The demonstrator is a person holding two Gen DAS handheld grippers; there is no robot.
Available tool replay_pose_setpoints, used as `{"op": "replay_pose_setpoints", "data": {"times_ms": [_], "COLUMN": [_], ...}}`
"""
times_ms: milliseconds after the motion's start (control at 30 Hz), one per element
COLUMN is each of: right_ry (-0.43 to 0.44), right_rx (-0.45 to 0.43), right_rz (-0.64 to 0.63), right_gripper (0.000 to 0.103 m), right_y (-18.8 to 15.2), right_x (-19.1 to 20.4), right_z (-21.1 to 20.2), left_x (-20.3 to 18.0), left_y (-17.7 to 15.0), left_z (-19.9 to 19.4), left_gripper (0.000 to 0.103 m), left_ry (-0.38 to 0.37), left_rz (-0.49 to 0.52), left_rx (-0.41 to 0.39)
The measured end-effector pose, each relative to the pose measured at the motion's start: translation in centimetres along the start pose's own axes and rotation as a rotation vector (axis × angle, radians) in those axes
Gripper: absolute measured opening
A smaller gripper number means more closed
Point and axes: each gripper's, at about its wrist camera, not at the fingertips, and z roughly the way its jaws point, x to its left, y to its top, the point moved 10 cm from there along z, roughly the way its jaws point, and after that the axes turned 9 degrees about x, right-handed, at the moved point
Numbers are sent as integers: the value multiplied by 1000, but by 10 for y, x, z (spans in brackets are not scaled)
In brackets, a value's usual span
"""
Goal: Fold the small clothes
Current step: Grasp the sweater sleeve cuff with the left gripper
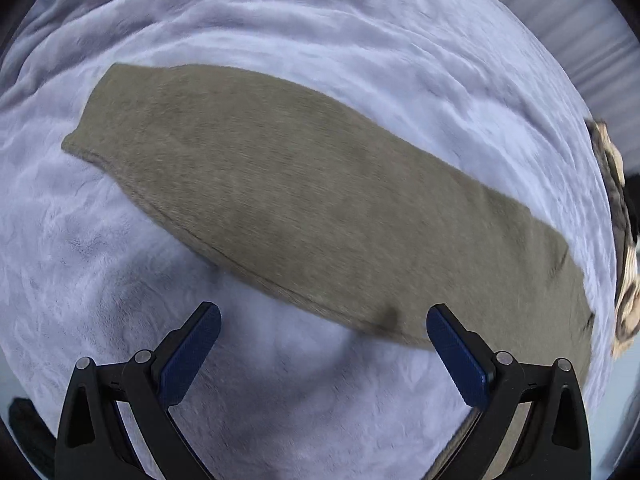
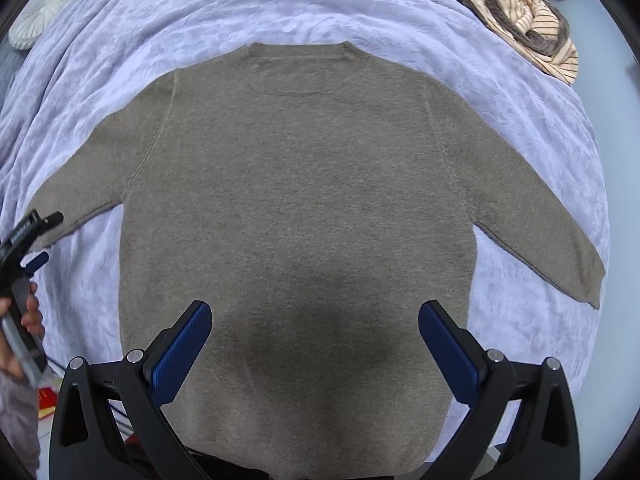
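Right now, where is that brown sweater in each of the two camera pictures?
Left wrist view: only one sleeve of the sweater shows, running diagonally from upper left to lower right.
Right wrist view: the whole sweater lies flat in the middle, neckline at the top, sleeves spread to both sides.
Shared landmark: the lavender blanket beneath it, and the striped clothes pile.

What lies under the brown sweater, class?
The sweater lies flat on a lavender blanket, visible all around it. Whatever lies beneath the blanket is covered and cannot be seen.
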Motion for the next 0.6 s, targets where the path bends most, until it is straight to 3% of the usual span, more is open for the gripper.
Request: {"op": "replay_pose_setpoints", "data": {"times_ms": [100, 167, 233, 267, 400, 600], "right_ry": [-1, -6, -3, 0, 21, 62], "right_rx": [27, 40, 49, 50, 36, 14], "right_rz": [-34, -61, -80, -86, -102, -81], "right_gripper": [103, 103, 103, 103, 103, 103], "right_y": [-4, -6, -7, -8, -7, -8], "right_x": [11, 19, 26, 29, 36, 23], "right_z": [7, 12, 14, 13, 9, 6], "left_x": [14, 16, 20, 19, 16, -65], "left_y": [19, 32, 40, 42, 49, 36], "left_z": [8, 3, 4, 5, -13, -75], "left_gripper": [103, 86, 23, 14, 6, 6], "left_ry": [-97, -96, -53, -63, -87, -157], "left_rz": [-77, -82, -86, -94, -62, 222], "left_rx": [-18, -77, -84, -85, -167, -305]}}
